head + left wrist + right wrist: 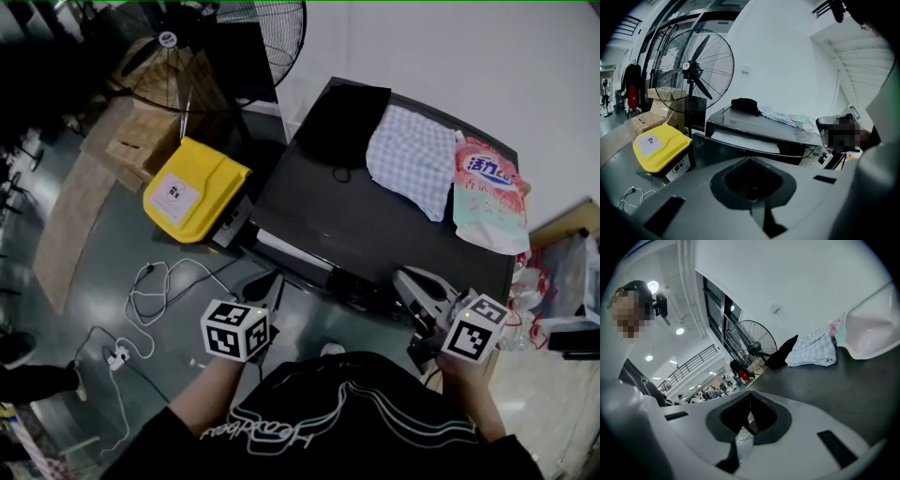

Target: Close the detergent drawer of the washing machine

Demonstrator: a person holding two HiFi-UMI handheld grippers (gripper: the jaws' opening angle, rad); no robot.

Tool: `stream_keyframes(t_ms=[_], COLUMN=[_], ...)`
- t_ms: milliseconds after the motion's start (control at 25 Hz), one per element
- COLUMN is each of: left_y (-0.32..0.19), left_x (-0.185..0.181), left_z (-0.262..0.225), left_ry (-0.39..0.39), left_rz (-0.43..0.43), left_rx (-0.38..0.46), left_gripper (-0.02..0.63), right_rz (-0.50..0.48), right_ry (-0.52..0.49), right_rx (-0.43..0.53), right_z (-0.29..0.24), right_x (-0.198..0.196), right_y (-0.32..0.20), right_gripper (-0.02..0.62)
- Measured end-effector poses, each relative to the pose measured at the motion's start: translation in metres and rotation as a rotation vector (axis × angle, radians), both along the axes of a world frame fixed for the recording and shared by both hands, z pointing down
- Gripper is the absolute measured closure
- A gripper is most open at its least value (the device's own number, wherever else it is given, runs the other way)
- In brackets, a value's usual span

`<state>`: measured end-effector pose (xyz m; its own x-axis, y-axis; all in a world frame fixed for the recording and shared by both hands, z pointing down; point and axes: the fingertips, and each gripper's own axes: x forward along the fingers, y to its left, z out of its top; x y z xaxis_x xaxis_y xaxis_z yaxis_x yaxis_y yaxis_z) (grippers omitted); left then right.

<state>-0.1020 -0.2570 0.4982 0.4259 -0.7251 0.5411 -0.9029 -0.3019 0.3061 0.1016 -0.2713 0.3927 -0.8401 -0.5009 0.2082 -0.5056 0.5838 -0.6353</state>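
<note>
The dark washing machine (375, 225) stands in front of me, seen from above. Its detergent drawer (292, 249) sticks out at the front left, white inside; in the left gripper view the drawer (745, 140) shows behind a dark front panel. My left gripper (272, 284) hangs just in front of the drawer, apart from it, its jaws together and holding nothing. My right gripper (405, 277) is at the machine's front right edge, also shut and holding nothing. The closed jaws fill the bottom of the left gripper (751, 161) view and the right gripper (749, 397) view.
On the machine's top lie a black cloth (342, 117), a checked cloth (412, 159) and a pink detergent pouch (489, 192). A yellow box (194, 187), a standing fan (234, 56) and cardboard boxes (141, 131) stand to the left. Cables (155, 291) trail on the floor.
</note>
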Motion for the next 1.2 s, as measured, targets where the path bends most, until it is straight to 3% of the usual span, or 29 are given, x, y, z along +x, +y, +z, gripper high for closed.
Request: stream_keyframes(t_ms=[600, 1200], left_y=[-0.035, -0.050], left_x=[0.009, 0.016], left_z=[0.001, 0.004], left_ry=[0.012, -0.022], left_rz=[-0.031, 0.011], left_rx=[-0.014, -0.013], left_gripper=[0.583, 0.583], right_rz=[0.017, 0.068], right_ry=[0.018, 0.019], right_rx=[0.038, 0.091], right_z=[-0.009, -0.021], right_x=[0.021, 0.035], right_y=[0.002, 0.005], right_gripper=[0.568, 0.568])
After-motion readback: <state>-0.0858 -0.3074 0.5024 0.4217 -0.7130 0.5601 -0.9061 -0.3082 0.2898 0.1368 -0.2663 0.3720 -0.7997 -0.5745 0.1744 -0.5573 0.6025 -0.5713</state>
